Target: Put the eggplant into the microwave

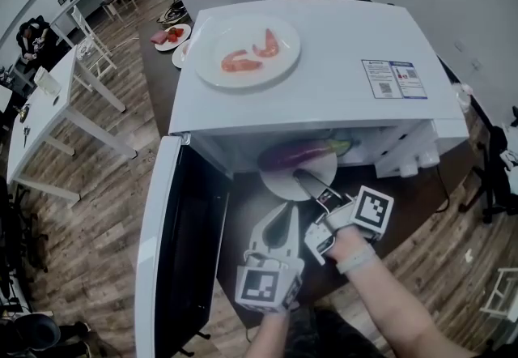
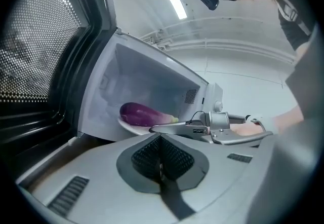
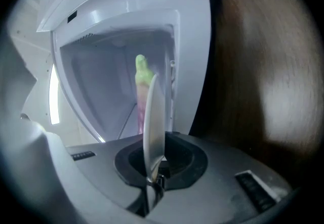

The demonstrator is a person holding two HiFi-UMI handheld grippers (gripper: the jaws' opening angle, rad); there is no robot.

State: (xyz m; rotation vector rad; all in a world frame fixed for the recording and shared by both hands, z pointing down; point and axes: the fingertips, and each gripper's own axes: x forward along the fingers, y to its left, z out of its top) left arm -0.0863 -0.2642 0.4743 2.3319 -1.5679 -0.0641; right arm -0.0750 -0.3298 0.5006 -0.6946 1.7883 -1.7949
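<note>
Left gripper (image 1: 285, 217) idle in front of the microwave (image 1: 324, 65); right gripper (image 1: 304, 179) fed the plate (image 1: 279, 185) in.
The eggplant (image 1: 296, 155) lay on the plate, just inside the microwave's mouth. The right fingers (image 3: 182, 162) pinched the plate's near rim, almost closed on it. The left fingers (image 2: 149, 159) were pressed together on nothing, beside the microwave's open door (image 1: 158, 251). The push likely wanted a level plate, a straight line to the microwave's middle, and release only once it rested there.

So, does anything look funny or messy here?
Nothing is spilled or broken. One odd bit: a big plate with two shrimp sits on top of the microwave, not on a table. The eggplant lies on its own plate.
</note>
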